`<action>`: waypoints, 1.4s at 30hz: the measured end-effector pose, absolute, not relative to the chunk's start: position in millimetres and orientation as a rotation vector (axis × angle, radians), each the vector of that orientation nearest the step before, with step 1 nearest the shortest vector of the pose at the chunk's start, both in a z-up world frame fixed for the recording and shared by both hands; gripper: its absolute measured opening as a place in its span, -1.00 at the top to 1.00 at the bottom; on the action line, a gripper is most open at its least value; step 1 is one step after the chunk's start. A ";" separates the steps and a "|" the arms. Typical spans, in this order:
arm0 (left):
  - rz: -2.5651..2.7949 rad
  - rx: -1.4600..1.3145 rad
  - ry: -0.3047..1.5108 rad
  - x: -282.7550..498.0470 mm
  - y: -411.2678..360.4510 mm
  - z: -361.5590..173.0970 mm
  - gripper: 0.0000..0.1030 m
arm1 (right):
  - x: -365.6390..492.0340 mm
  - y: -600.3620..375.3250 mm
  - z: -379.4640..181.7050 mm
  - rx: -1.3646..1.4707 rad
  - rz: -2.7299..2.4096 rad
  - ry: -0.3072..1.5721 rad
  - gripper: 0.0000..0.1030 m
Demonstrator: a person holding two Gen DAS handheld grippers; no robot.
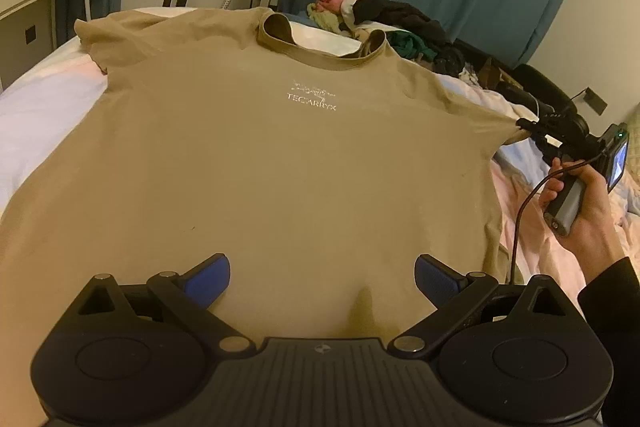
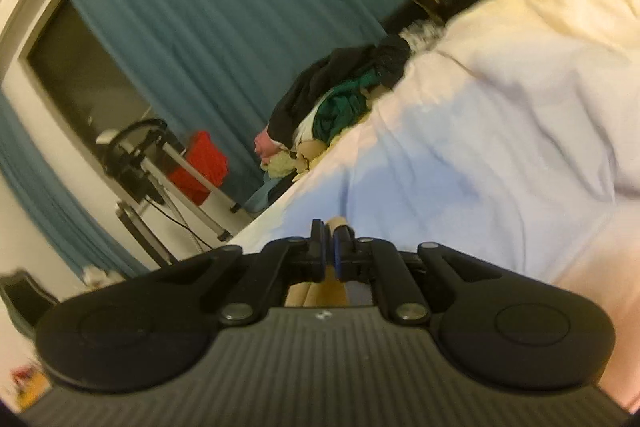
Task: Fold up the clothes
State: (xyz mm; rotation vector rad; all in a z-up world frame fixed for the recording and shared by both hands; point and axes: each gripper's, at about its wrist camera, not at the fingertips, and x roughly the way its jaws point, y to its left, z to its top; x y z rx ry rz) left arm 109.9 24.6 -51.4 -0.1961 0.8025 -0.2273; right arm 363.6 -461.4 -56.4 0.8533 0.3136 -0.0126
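While right tongs (image 2: 329,243) pinch the shirt sleeve (image 1: 510,133), left tongs (image 1: 322,277) gape.

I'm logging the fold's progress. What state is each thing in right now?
T-shirt: spread flat, front up, unfolded, on the bed.
Right sleeve: pulled out sideways, pinched.
Left claw: open, above the shirt's lower part.
Right claw: shut on the sleeve.
Clothes pile: heaped, unfolded, beyond the collar.
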 end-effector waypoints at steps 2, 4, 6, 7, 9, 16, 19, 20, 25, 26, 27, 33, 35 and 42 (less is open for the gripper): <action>-0.224 -0.189 0.801 107.4 22.8 -49.3 -0.94 | 355.6 -462.1 -59.8 0.900 -0.019 0.305 0.41; -0.218 -0.177 0.787 104.3 21.6 -46.8 -0.94 | 347.7 -462.8 -63.1 0.947 -0.024 0.295 -0.37; -0.208 -0.163 0.772 101.5 20.6 -45.0 -0.94 | 339.7 -463.5 -66.5 0.994 -0.030 0.286 -0.67; -0.201 -0.156 0.764 100.4 20.3 -44.3 -0.94 | 335.8 -463.8 -68.2 1.017 -0.033 0.281 -0.68; -0.176 -0.142 0.737 101.4 20.7 -44.2 -0.94 | 342.4 -460.9 -77.2 1.052 -0.007 0.310 -0.68; -0.087 -0.147 0.689 130.7 11.6 -56.3 -0.94 | 378.9 -447.4 -113.9 1.161 0.114 0.443 -0.67; -0.083 -0.136 0.656 141.3 6.8 -63.0 -0.94 | 397.7 -442.1 -127.4 1.173 0.150 0.498 -0.66; -0.093 -0.127 0.645 142.8 5.8 -64.7 -0.94 | 407.8 -441.2 -127.0 1.143 0.148 0.495 -0.68; -0.142 -0.111 0.621 149.9 0.0 -73.5 -0.94 | 449.9 -435.2 -115.8 1.180 0.305 0.367 -0.66; -0.152 -0.106 0.621 151.3 -1.5 -75.6 -0.94 | 458.4 -431.2 -111.2 1.161 0.327 0.366 -0.64; -0.163 -0.102 0.622 152.7 -3.1 -77.7 -0.94 | 468.2 -426.8 -106.9 1.132 0.331 0.389 -0.64; -0.199 -0.064 0.622 155.4 -7.2 -84.5 -0.94 | 509.9 -418.8 -99.7 1.085 0.155 0.577 -0.06; -0.203 -0.066 0.619 155.4 -4.1 -84.7 -0.94 | 509.7 -422.8 -92.9 1.073 0.129 0.574 0.66; -0.188 -0.088 0.612 152.8 6.2 -80.3 -0.94 | 456.9 -462.9 -56.7 1.036 -0.012 0.287 0.67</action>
